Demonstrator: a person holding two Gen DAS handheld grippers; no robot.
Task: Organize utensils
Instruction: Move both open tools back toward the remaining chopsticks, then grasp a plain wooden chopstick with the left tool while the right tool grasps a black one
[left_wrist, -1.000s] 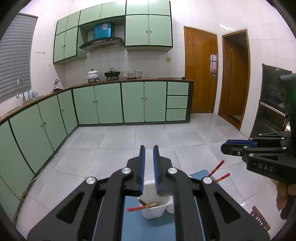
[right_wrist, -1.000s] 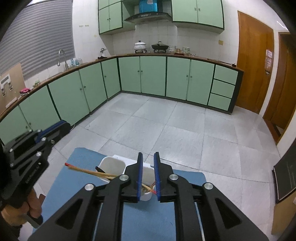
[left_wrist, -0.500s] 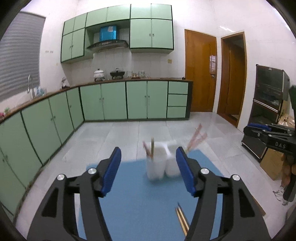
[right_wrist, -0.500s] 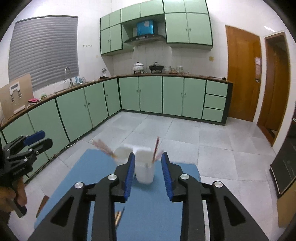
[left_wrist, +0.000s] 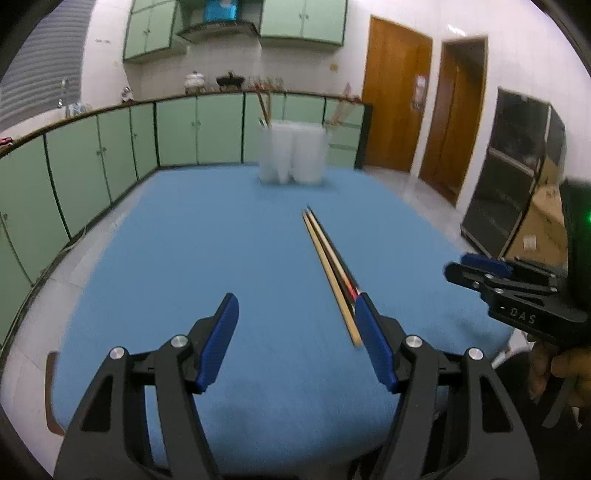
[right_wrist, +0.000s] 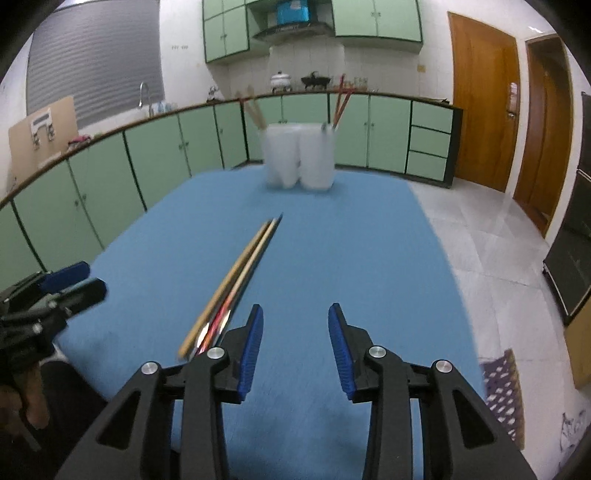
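Note:
A white two-compartment utensil holder (left_wrist: 293, 153) stands at the far edge of the blue mat (left_wrist: 207, 258), with chopsticks upright in both compartments; it also shows in the right wrist view (right_wrist: 300, 155). A bundle of wooden, red and dark chopsticks (left_wrist: 330, 267) lies on the mat, pointing at the holder (right_wrist: 236, 280). My left gripper (left_wrist: 297, 332) is open and empty, low over the near mat, its right finger beside the bundle's near end. My right gripper (right_wrist: 295, 343) is open and empty, with the bundle just left of its left finger.
Green kitchen cabinets (right_wrist: 155, 162) run behind and to the left. Tiled floor (right_wrist: 487, 243) lies right of the table. Wooden doors (left_wrist: 395, 110) and a dark appliance (left_wrist: 517, 173) stand at the right. The other gripper shows at each view's side edge.
Both grippers have pulled back from above the holder and dropped low over the near mat. Both went from shut to open. The chopstick bundle on the mat has come into view.

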